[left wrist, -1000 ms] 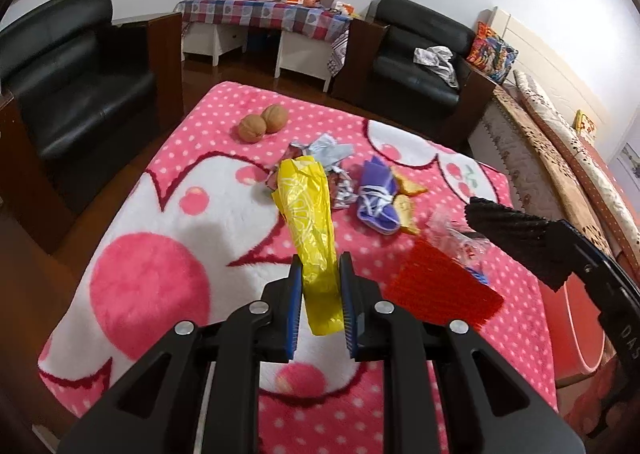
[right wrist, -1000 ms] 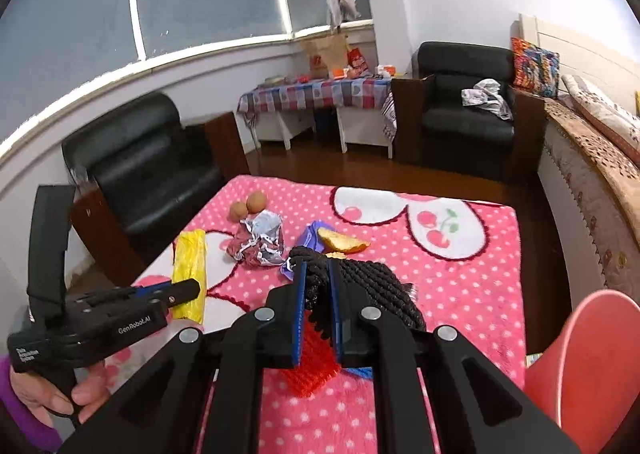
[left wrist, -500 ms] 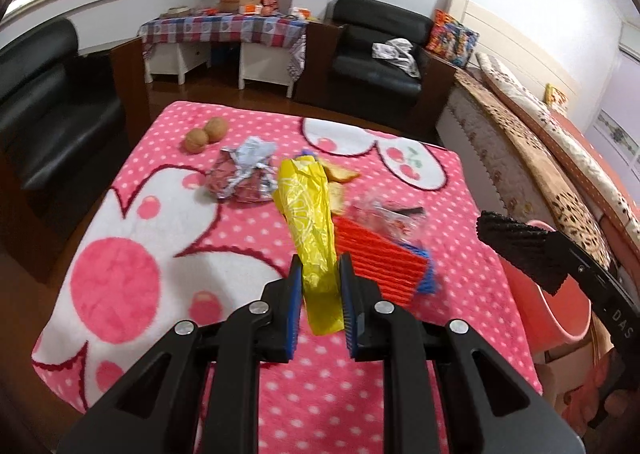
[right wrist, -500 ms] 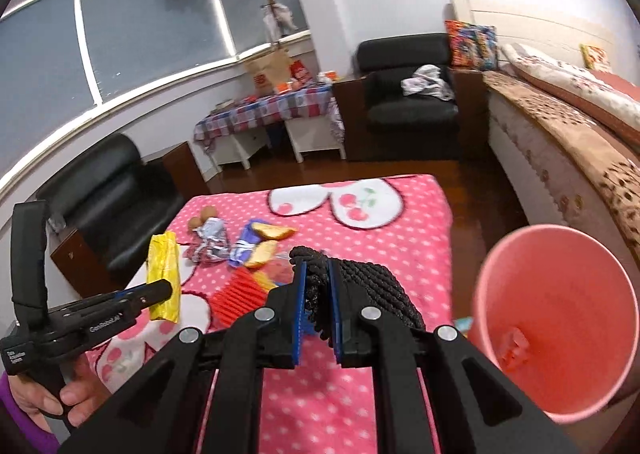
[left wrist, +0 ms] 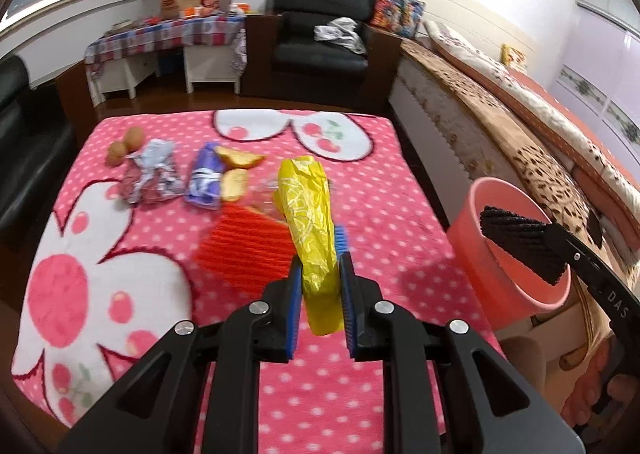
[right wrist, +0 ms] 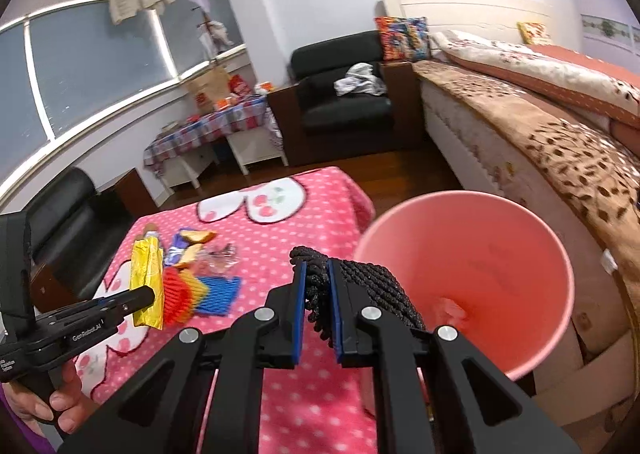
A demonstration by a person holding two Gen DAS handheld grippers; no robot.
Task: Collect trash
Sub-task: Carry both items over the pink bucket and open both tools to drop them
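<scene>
A bedroom with a bed, black armchairs and a low table under a pink polka-dot blanket (left wrist: 360, 190), where two handheld grippers are each carrying a piece of trash.

A pink bin (right wrist: 480, 238) is standing just beside the table's edge, between the table and the bed. The right gripper (right wrist: 318, 318) is pinching a black knitted mesh piece (right wrist: 372, 282) with its fingers nearly together, holding it at the bin's rim. The left gripper (left wrist: 320, 306) is gripping a crumpled yellow wrapper (left wrist: 310, 210) with its fingers narrow, holding it upright over the table. A red ridged sheet (left wrist: 244, 246) is lying on the blanket below it. Further back, a silver foil wrapper (left wrist: 154, 174), a purple wrapper (left wrist: 206, 178), bread pieces (left wrist: 238, 160) and two brown eggs (left wrist: 126, 144) are sitting close together on the blanket.
</scene>
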